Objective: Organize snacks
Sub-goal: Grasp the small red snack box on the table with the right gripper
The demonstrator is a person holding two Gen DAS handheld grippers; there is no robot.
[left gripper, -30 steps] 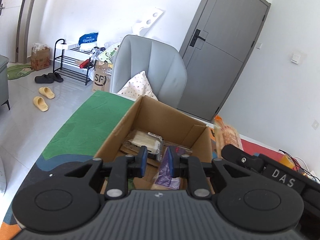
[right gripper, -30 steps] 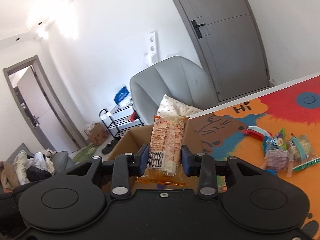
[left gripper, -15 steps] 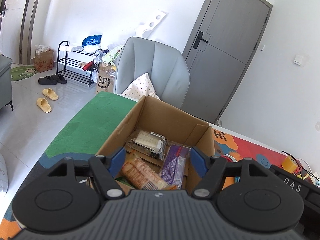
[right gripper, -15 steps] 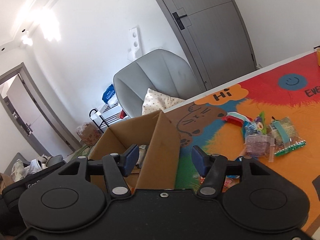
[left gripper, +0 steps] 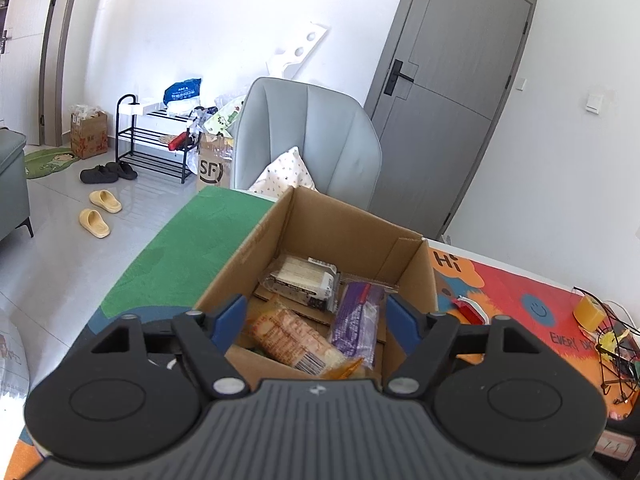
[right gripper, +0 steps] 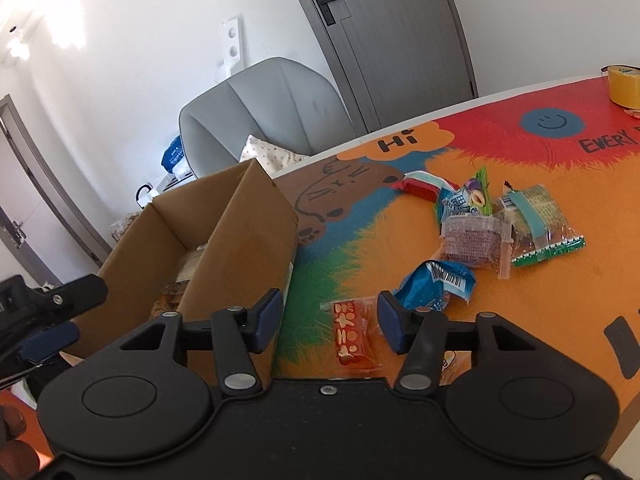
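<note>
Nearest, the left gripper point(left gripper: 314, 318) hangs over the open brown cardboard box point(left gripper: 352, 236), its fingers opening and empty, above an orange wafer packet point(left gripper: 292, 338) and a purple wrapper point(left gripper: 356, 320) already inside; the right gripper point(right gripper: 326, 316), fingers closing on nothing yet, points down at a small red sweet packet point(right gripper: 352, 334) on the counter point(right gripper: 560, 320), probably the next pick. Farther off, more loose snacks point(right gripper: 492, 220) await sorting.

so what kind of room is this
Probably a lived-in home, near the entrance: a shoe rack with slippers on the floor, a grey armchair with a cushion, and a table under a colourful cartoon mat.
</note>
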